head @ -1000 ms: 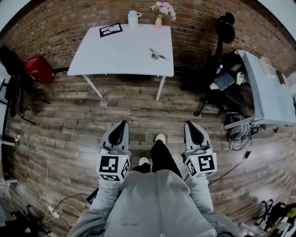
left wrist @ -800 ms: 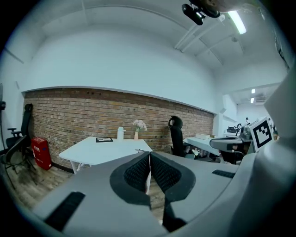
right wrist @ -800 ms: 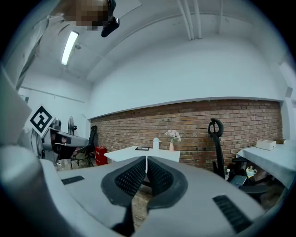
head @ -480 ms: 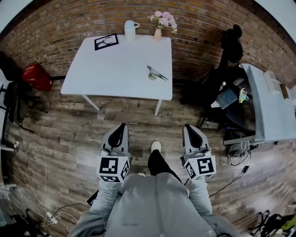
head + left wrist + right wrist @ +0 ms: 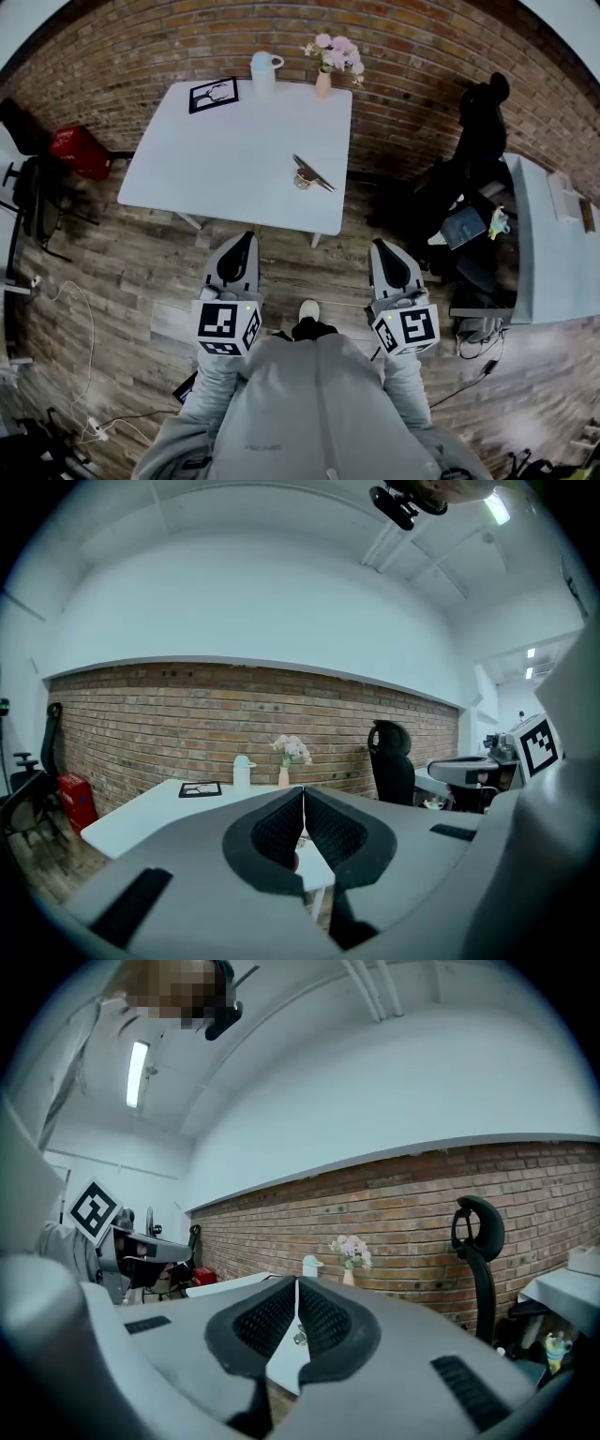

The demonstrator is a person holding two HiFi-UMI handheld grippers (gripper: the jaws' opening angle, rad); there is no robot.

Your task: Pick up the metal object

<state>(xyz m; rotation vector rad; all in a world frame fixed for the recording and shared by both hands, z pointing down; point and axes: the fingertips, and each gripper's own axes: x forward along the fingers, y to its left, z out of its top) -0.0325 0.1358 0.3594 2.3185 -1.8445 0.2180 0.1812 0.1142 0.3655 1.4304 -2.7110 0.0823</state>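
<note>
A small metal object (image 5: 310,173) lies on the white table (image 5: 216,164) near its right front corner; it also shows tiny between the jaws in the right gripper view, as the metal object (image 5: 299,1338). My left gripper (image 5: 238,251) and right gripper (image 5: 386,253) hover over the wooden floor, short of the table's front edge. Both are shut with nothing between the jaws. In the left gripper view the left gripper (image 5: 303,794) points at the table; the right gripper (image 5: 297,1285) points at its corner.
At the table's far edge stand a white mug (image 5: 263,66), a vase of pink flowers (image 5: 325,58) and a framed picture (image 5: 213,94). A black office chair (image 5: 473,141) and a grey desk (image 5: 553,244) stand right; a red bag (image 5: 77,150) left. Brick wall behind.
The table has come nearer in the head view as the person walks toward it. Both grippers keep their pose in front of the body, jaws still shut.
</note>
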